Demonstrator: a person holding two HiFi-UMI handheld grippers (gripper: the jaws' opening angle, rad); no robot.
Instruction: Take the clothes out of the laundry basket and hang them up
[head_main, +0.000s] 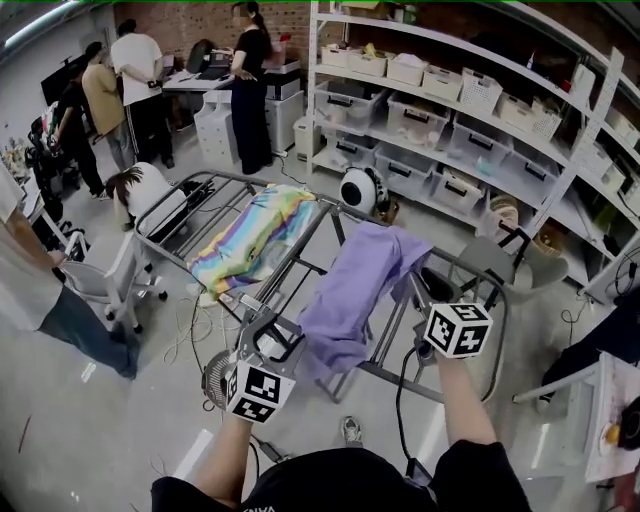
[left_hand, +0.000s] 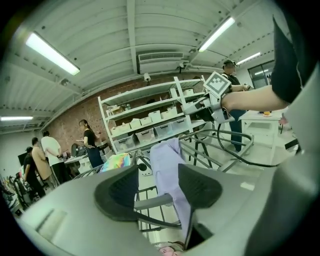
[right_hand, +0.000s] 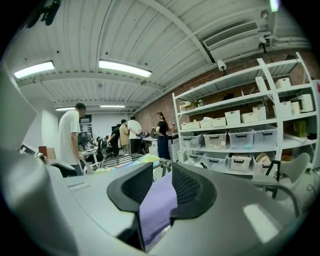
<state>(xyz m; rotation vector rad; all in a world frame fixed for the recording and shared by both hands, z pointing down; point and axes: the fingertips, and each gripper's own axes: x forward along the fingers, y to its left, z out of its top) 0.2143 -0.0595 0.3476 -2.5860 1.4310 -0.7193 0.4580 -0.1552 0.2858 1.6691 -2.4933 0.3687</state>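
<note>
A lilac garment (head_main: 360, 285) is seen draped over the drying rack (head_main: 300, 268), 1 fold pinched in the near-closed jaws of the right gripper (right_hand: 161, 189), apparently for spreading. The left gripper (left_hand: 157, 186) is held wide open and empty.

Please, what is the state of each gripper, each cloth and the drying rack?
left gripper: open, holding nothing
right gripper: shut on the purple garment
purple garment: draped over the rack
rainbow cloth: spread flat on the rack
drying rack: unfolded, standing on the floor
</note>
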